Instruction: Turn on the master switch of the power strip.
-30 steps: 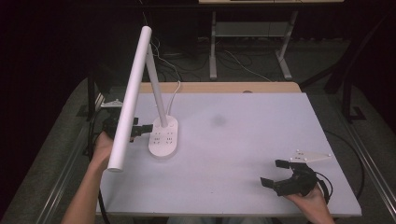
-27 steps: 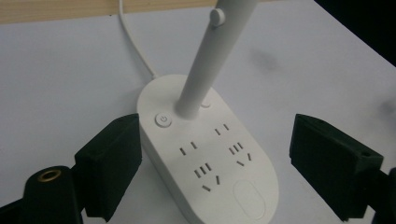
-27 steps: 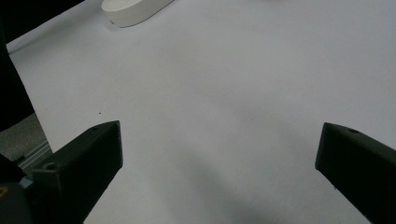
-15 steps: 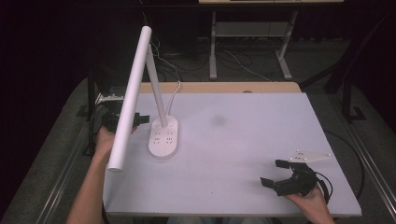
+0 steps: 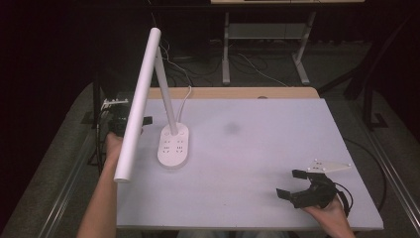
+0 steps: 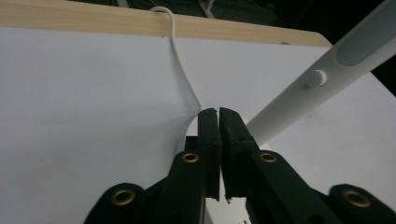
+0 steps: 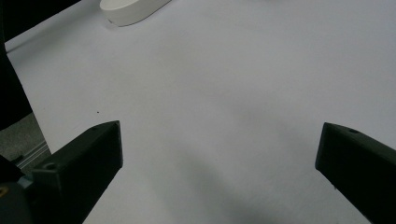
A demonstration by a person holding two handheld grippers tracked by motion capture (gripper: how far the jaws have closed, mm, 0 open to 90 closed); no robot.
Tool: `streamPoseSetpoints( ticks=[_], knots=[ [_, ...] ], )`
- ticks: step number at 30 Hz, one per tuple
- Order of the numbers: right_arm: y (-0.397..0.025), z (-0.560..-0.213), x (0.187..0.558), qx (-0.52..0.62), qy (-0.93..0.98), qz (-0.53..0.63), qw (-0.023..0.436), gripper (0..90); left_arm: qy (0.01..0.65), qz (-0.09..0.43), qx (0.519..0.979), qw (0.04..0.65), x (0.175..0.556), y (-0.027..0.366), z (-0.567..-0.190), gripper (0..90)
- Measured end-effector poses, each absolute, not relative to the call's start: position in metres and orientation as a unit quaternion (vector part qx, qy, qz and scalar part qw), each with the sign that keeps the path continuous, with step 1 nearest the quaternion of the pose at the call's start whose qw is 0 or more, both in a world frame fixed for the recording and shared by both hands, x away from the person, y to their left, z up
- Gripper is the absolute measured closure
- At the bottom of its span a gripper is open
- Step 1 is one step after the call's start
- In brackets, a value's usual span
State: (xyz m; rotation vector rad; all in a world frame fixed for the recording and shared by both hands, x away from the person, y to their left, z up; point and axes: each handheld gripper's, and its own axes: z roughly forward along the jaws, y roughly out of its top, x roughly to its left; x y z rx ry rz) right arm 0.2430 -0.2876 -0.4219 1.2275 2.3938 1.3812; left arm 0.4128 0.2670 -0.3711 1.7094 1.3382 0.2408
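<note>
A white desk lamp stands on the left of the white table (image 5: 277, 148). Its oval base (image 5: 173, 146) carries a stem (image 5: 167, 101), and a long head bar (image 5: 138, 104) slants toward the front left. My left gripper (image 5: 143, 121) sits just left of the base, partly hidden behind the head bar. In the left gripper view its jaws (image 6: 218, 112) are shut with nothing between them, pointing at the base with the stem (image 6: 299, 100) to their right. My right gripper (image 5: 288, 183) is open near the front right corner. Its jaws (image 7: 219, 140) stand wide apart over bare table.
The lamp's white cable (image 6: 180, 60) runs from the base over the table's wooden far edge (image 5: 233, 92). The lamp base (image 7: 133, 9) lies far off in the right gripper view. Dark floor, cables and desk legs (image 5: 225, 44) lie beyond the table.
My left gripper has shifted slightly toward the far side, next to the lamp base. The lamp and the right gripper have stayed put.
</note>
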Motion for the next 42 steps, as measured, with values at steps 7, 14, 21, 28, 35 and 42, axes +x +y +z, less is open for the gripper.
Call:
streamPoseSetpoints(
  ticks=[7, 14, 21, 28, 35, 42],
  knots=[
    [-0.288, -0.422, 0.243, 0.406, 0.790, 0.456, 0.060, 0.2, 0.549, 0.092, 0.699, 0.449, 0.418, 0.266, -0.378, 89.6],
    [-0.288, -0.423, 0.244, 0.406, 0.790, 0.455, 0.059, 0.1, 0.546, 0.091, 0.706, 0.441, 0.423, 0.262, -0.385, 89.6],
    [-0.288, -0.423, 0.244, 0.406, 0.792, 0.454, 0.057, 0.2, 0.547, 0.088, 0.710, 0.433, 0.426, 0.259, -0.390, 89.6],
    [-0.288, -0.423, 0.244, 0.405, 0.793, 0.452, 0.057, 0.2, 0.546, 0.082, 0.714, 0.429, 0.429, 0.254, -0.395, 89.6],
    [-0.288, -0.424, 0.244, 0.403, 0.794, 0.451, 0.059, 0.2, 0.539, 0.077, 0.725, 0.421, 0.431, 0.248, -0.400, 89.6],
    [-0.287, -0.424, 0.244, 0.401, 0.796, 0.450, 0.058, 0.2, 0.536, 0.074, 0.733, 0.412, 0.432, 0.244, -0.403, 89.7]
  ],
)
